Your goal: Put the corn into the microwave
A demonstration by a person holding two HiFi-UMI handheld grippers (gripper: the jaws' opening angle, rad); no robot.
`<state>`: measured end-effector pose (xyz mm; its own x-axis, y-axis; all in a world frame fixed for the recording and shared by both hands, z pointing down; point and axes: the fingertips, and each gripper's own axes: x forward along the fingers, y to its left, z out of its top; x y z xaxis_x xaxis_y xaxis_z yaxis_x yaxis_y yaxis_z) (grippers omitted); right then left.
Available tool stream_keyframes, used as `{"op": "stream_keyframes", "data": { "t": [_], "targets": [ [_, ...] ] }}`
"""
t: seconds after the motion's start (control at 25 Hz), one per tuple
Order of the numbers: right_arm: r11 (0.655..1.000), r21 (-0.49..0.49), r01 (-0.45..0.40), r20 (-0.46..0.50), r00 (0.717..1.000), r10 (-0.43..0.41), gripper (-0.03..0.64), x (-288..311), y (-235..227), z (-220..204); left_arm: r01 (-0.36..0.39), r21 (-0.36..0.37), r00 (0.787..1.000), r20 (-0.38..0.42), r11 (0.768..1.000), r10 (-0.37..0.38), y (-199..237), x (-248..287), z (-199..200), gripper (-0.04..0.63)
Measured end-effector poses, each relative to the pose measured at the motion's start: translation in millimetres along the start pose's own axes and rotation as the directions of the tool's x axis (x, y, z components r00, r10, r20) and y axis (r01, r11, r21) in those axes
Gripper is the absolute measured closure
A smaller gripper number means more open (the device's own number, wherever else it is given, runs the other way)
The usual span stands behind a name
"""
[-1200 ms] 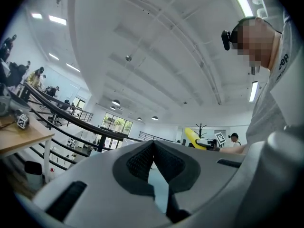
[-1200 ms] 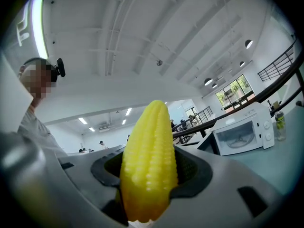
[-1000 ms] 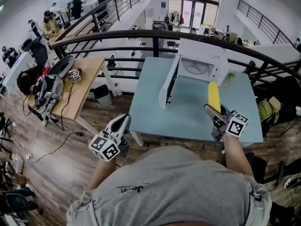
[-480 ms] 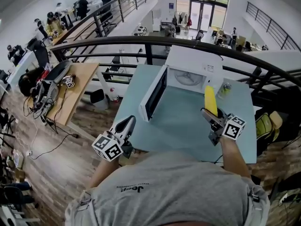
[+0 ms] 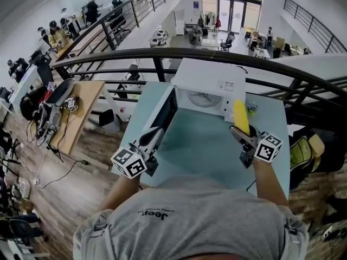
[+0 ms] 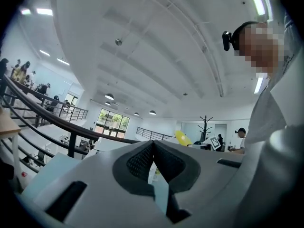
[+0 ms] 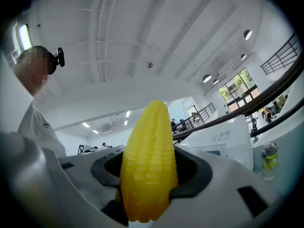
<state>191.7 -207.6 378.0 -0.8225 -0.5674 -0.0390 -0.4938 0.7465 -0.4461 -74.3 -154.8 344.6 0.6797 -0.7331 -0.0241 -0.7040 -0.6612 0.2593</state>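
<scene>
The right gripper has its fingers clamped on the lower end of a yellow corn cob, one finger on each side. The cob's pointed tip sticks out well past the fingertips. The cob hangs over the right part of the pale blue-green table, just in front of the right-hand front of the white microwave. It is outside the oven cavity.

The microwave stands at the far edge of the table. Its door is swung wide open toward the left edge, and the round turntable shows inside. A small clear bottle with green contents stands on the table just beside the microwave's right side, near the far right corner.

The left gripper is over the near left part of the table, pointing toward the open door. Its fingers are together at the tips with nothing between them. The tips are near the door's lower free edge, and I cannot tell whether they touch it.

Each gripper carries a cube with square markers at the person's wrist. The person wears a grey T-shirt. A black railing curves behind the table, and a wooden table cluttered with gear stands well apart from it, off the left edge.
</scene>
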Motion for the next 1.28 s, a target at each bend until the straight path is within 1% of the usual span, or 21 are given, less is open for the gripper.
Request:
{"op": "stream_keyframes", "data": {
  "t": [0.16,0.36,0.64,0.88,1.08,1.16,1.28],
  "targets": [
    [1.000,0.000,0.009,-0.013,1.000,-0.009,0.360,-7.1,-28.3,8.0,0.029,0.009,0.999,-0.017,1.000,-0.028,-5.6,46.9,-3.4,0.588],
    [1.000,0.003,0.006,-0.020,1.000,-0.006,0.360,-13.9,-60.2,8.7,0.051,0.016,0.997,-0.053,0.999,-0.050,-10.4,95.9,-19.7,0.588],
    [0.999,0.038,0.000,-0.048,0.999,0.002,0.360,-13.3,-90.8,-5.2,0.060,0.003,0.994,-0.095,0.998,-0.059,-14.8,142.8,-36.4,0.588],
    [0.998,0.064,0.001,-0.051,0.999,0.002,0.360,-3.0,-101.6,-17.8,0.078,0.016,0.988,-0.138,0.997,-0.075,-10.7,158.8,-44.3,0.588],
    [0.997,0.067,0.029,-0.055,0.998,-0.026,0.360,15.0,-108.2,-26.4,0.105,0.006,0.983,-0.155,0.994,-0.103,8.1,159.8,-52.3,0.588],
    [0.997,0.067,0.048,-0.054,0.998,-0.044,0.360,27.8,-108.3,-30.5,0.124,-0.001,0.980,-0.157,0.992,-0.122,20.4,158.3,-54.0,0.588],
    [0.994,0.062,0.094,-0.050,0.995,-0.091,0.360,44.8,-105.3,-36.0,0.179,-0.009,0.970,-0.165,0.984,-0.178,35.0,158.2,-57.3,0.588]
  ]
}}
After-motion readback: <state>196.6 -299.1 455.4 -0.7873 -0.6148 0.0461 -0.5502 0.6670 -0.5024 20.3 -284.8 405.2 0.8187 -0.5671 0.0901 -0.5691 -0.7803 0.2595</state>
